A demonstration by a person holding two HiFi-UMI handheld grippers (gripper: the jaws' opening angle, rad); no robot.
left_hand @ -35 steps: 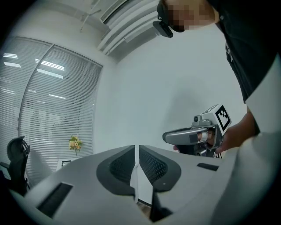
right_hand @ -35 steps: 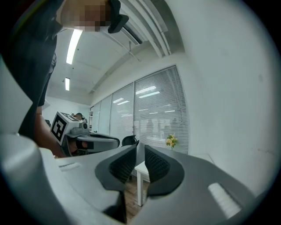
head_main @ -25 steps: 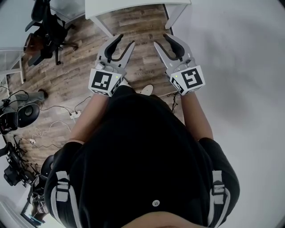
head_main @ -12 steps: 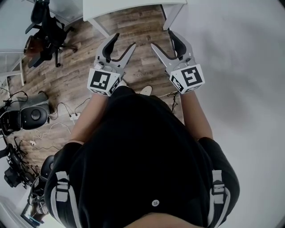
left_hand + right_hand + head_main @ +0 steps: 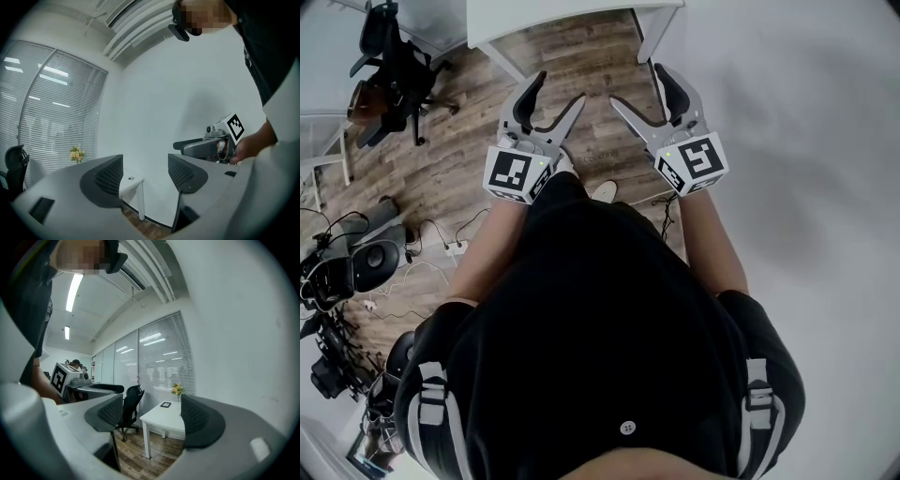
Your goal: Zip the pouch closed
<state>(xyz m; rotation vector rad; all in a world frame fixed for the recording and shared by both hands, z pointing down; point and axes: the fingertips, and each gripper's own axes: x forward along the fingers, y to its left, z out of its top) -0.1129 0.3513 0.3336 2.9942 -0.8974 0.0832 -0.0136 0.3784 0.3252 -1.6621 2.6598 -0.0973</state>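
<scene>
Plainly, the zipping has not begun: no pouch shows in any view. The left gripper (image 5: pixel 560 89) and the right gripper (image 5: pixel 637 86) hang level in front of the person, short of the white worktop (image 5: pixel 562 14). Their jaws have just been opening and stand wide with nothing between them. A small dark flat thing (image 5: pixel 165 404) lies on that worktop; what it is I cannot tell. Next, I judge, the pouch must be found and approached before either gripper can take hold.
</scene>
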